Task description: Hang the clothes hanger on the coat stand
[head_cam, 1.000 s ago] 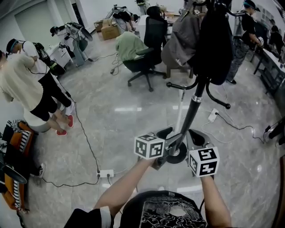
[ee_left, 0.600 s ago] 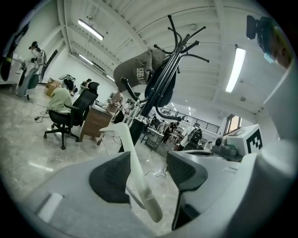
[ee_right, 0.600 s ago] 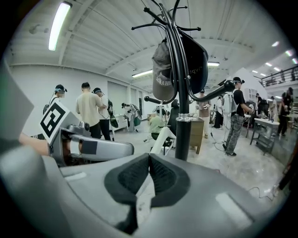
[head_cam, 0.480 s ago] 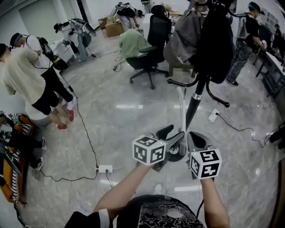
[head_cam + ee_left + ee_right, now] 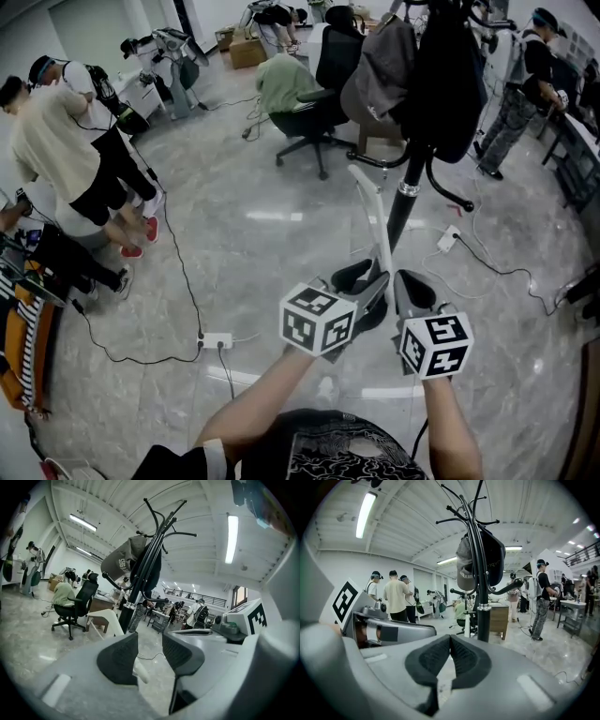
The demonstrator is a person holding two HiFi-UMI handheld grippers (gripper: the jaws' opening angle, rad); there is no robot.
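Firmly pinching hanger (image 5: 375, 214) with fingers of right gripper (image 5: 450, 641) for lifting to stand (image 5: 401, 211); just closing parted fingers of left gripper (image 5: 150, 641) round it, steadying.

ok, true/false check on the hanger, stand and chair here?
1. The white hanger already hangs on the coat stand. False: it is held in the right tongs, on no hook.
2. The right tongs are shut on the hanger. True.
3. A grey cap hangs on the stand. True.
4. The black office chair is empty. False: a person in a green top sits in it.
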